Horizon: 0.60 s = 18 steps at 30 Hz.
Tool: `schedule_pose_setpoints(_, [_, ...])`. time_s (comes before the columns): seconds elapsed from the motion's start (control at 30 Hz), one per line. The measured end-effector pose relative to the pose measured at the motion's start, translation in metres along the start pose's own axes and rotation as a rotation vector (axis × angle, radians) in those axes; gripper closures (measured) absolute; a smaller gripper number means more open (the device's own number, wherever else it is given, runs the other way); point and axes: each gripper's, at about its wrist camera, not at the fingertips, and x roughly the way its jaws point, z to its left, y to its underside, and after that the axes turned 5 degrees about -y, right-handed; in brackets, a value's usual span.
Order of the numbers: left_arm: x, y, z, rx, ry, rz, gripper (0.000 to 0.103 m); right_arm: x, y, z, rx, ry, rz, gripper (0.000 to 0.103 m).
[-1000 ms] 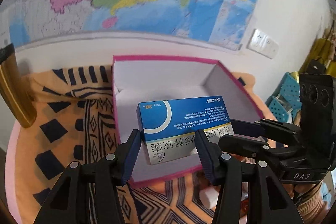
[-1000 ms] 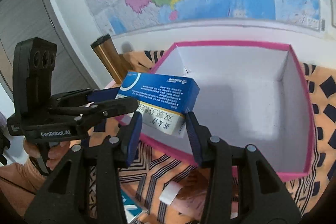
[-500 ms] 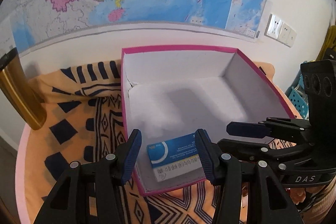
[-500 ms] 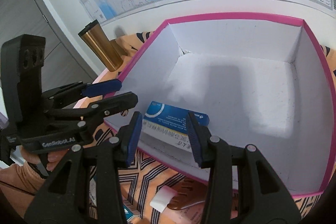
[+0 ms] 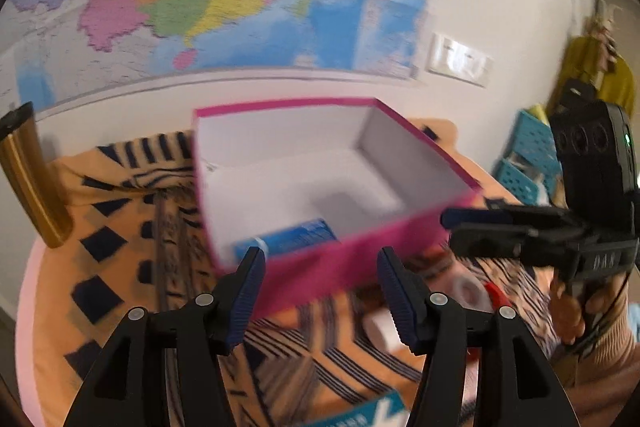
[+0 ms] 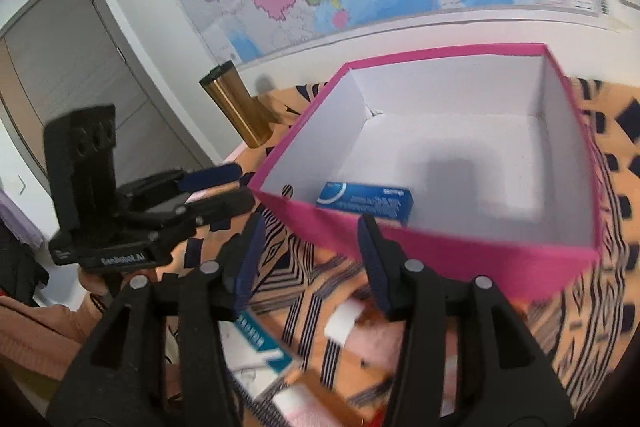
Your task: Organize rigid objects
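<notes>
blue carton (image 6: pixel 366 202) lies inside pink box (image 6: pixel 440 251) at its near wall; both grippers (image 5: pixel 320 291) (image 6: pixel 310 259) are outside that wall, fingers spreading, nothing between.

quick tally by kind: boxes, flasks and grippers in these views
Pink box: 1
Blue box lying inside the pink box: 1
Gold flask: 1
Grippers, jaws opening with nothing between them: 2, left gripper and right gripper
Total: 5

Left gripper (image 5: pixel 320 283) jaws opening, nothing btwn; right gripper (image 6: pixel 308 251) likewise opening, empty; both angled downward.
</notes>
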Motion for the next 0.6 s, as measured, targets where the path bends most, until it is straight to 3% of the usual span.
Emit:
schedule_pose_setpoints(0.13, [0.002, 0.024, -0.025, 0.060, 0.063, 0.040, 0.043, -0.027, 0.028, -0.003, 0.025, 0.061, -0.016, 0.051])
schedule_pose_setpoints(0.37, [0.015, 0.069, -0.063, 0.134, 0.189, 0.179, 0.043, -0.055, 0.083, -0.028, 0.137, 0.152, 0.027, 0.051])
schedule_pose_setpoints(0.6, [0.019, 0.098, -0.077, 0.122, 0.227, 0.246, 0.044, -0.082, 0.126, -0.037, 0.212, 0.162, 0.023, 0.051])
